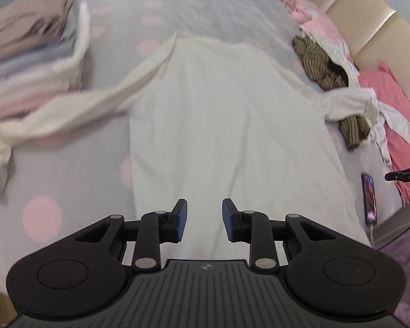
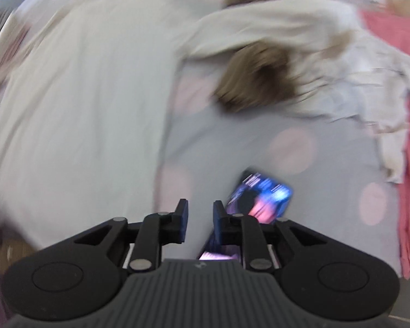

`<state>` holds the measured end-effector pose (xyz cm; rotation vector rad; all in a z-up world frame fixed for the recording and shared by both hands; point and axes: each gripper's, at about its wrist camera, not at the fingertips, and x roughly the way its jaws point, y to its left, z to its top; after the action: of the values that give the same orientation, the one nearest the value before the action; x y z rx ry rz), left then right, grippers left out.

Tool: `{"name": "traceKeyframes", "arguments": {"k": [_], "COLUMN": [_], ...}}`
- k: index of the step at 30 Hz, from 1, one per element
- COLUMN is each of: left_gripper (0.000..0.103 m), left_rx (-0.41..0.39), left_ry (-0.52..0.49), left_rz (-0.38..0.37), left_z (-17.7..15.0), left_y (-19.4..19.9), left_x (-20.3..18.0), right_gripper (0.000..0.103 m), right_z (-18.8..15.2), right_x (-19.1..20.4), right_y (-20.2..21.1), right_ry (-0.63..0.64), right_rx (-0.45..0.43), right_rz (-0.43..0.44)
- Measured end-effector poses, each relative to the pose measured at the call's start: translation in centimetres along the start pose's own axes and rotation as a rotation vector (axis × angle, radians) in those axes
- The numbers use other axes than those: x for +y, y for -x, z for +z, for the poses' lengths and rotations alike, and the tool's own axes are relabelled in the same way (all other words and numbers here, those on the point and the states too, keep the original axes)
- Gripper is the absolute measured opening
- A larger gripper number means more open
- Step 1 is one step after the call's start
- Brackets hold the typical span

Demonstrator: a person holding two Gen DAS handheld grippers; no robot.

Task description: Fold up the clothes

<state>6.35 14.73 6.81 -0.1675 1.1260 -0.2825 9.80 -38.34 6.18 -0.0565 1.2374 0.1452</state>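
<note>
Cream garment (image 1: 218, 125) lies spread flat on bed (image 1: 68, 180), both grippers empty.

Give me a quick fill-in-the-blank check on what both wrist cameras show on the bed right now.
1. The white long-sleeved shirt lies spread flat on a grey bedsheet printed with ____ dots.
2. Nothing is between the fingers of the left gripper or the right gripper; both are ____.
3. The lit phone lies on the sheet close to the ____ gripper.
4. The stack of folded clothes sits at the shirt's ____ in the left wrist view.

Missing words: pink; open; right; left
</note>
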Motion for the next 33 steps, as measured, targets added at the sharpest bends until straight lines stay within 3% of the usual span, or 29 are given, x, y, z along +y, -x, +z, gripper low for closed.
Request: {"name": "traceKeyframes", "arguments": {"k": [5,9,11,19,21,22,23,24,28,33], "left_gripper": [0.028,0.028,0.028,0.028,0.028,0.028,0.028,0.028,0.028,0.028], "left_rx": [-0.099,-0.144,-0.147,-0.11,-0.108,-0.106,-0.105,-0.104,-0.094,-0.095], "left_ry": [0.031,0.03,0.028,0.023,-0.007,-0.022,-0.037,-0.052,-0.09,-0.093], "left_rz": [-0.01,0.032,0.05,0.063,0.071,0.078,0.085,0.091,0.107,0.085], "left_z": [3.7,5.6,6.3,8.4,8.5,8.6,8.6,8.7,8.6,8.1], "left_y": [-2.6,-4.8,-5.9,-9.6,-10.2,-10.4,-10.6,-10.8,-11.5,-11.0], "left_x": [-1.7,-2.4,-2.6,-3.6,-4.3,-4.7,-5.0,-5.3,-6.3,-7.3], "right_gripper": [0.033,0.036,0.041,0.044,0.035,0.026,0.009,0.005,0.003,0.003], "right_z": [2.7,5.1,6.2,10.8,11.6,11.8,12.0,12.2,12.2,12.1], "right_x": [-7.7,-12.7,-14.0,-17.1,-17.5,-17.6,-17.5,-17.4,-16.0,-11.6], "right_y": [-1.5,-5.9,-6.2,-10.2,-11.2,-11.5,-11.5,-11.6,-9.6,-4.9], "right_ry": [-0.216,-0.306,-0.34,-0.43,-0.444,-0.441,-0.432,-0.424,-0.373,-0.264], "right_rx": [-0.232,-0.348,-0.396,-0.442,-0.438,-0.435,-0.434,-0.433,-0.464,-0.553], "right_rz": [-0.135,-0.203,-0.221,-0.289,-0.302,-0.302,-0.306,-0.309,-0.305,-0.232]}}
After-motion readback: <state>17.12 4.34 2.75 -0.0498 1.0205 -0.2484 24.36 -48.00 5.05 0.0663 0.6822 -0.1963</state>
